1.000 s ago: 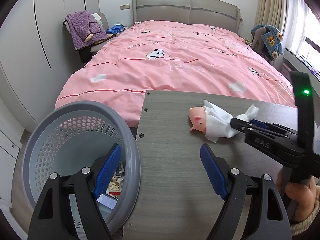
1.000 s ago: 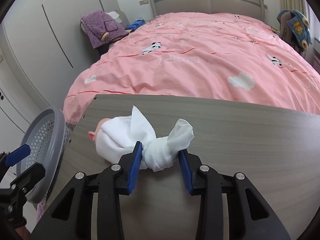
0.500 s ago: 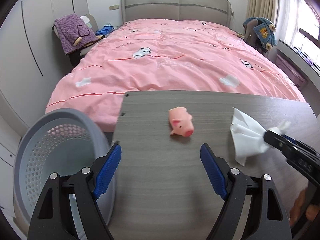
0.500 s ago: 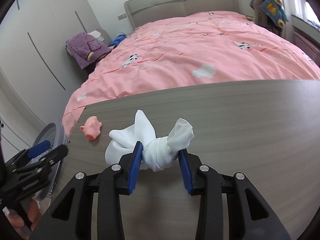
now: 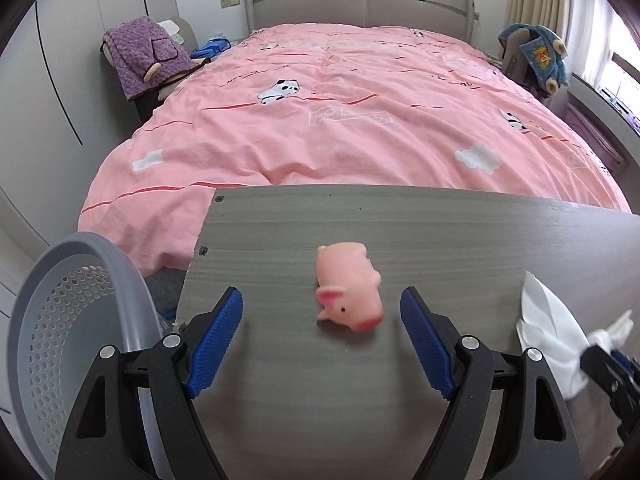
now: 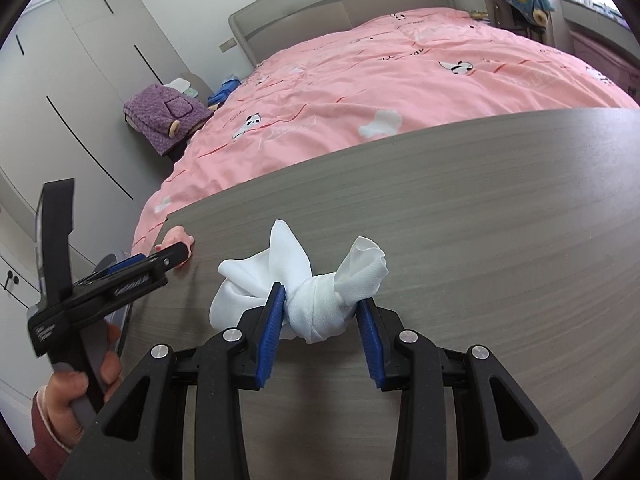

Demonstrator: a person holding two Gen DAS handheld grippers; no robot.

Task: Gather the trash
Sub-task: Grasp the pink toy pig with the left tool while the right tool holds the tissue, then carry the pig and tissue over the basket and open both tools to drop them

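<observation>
A crumpled white tissue (image 6: 316, 300) is clamped between the blue pads of my right gripper (image 6: 322, 310), just above the grey wooden table (image 6: 460, 208). The tissue also shows at the right edge of the left wrist view (image 5: 556, 340). A pink toy pig (image 5: 348, 292) lies on the table, between the tips of my open left gripper (image 5: 322, 320), not touched by them. In the right wrist view the pig (image 6: 178, 238) is partly hidden behind my left gripper (image 6: 132, 276). A grey perforated trash basket (image 5: 52, 320) stands off the table's left edge.
A bed with a pink duvet (image 5: 340, 100) lies right behind the table's far edge. White wardrobes (image 6: 80, 92) line the left wall. A chair with purple clothing (image 5: 144, 56) stands by the bed, and another with a blue garment (image 5: 540, 56) at the right.
My right gripper has pulled the tissue off the pig and carried it right. My left gripper has moved right and closer, so the pig now lies between its open fingers.
</observation>
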